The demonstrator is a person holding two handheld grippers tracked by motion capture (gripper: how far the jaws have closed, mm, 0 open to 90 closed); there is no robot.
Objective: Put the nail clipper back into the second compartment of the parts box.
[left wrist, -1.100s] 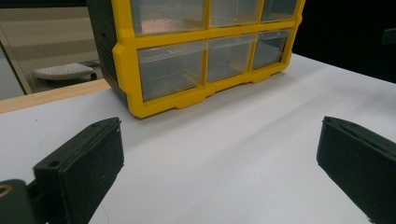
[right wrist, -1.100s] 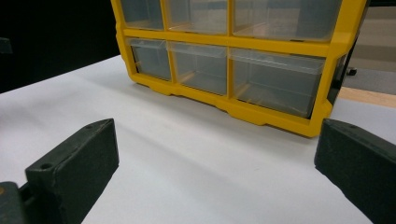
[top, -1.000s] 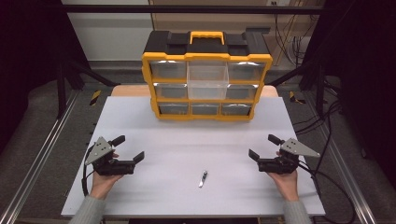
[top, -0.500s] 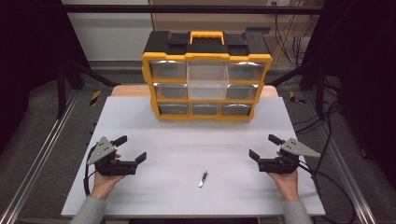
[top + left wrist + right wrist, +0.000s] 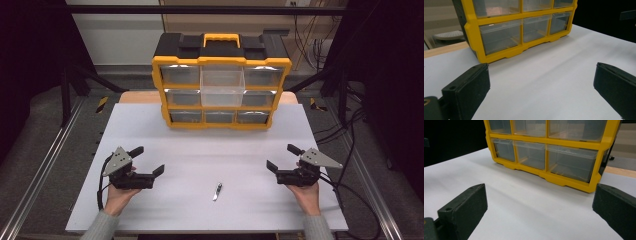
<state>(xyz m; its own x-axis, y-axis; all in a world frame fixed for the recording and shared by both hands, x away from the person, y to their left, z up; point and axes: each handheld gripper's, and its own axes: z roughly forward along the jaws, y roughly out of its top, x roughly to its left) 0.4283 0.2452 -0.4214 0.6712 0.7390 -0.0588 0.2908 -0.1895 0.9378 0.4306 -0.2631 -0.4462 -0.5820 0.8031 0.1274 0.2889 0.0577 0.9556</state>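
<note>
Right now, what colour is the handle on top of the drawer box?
Yellow handle, clearest in the high view.

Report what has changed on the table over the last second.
The left gripper slid slightly toward the table's middle, jaws open and empty. The right gripper, the small metal piece and the yellow-and-black drawer cabinet stayed put.

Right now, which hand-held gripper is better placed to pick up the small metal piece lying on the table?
Probably the right hand-held gripper: the small metal piece lies slightly nearer it than the left hand-held gripper. Both are open with bare table between, so the margin is slim.
</note>
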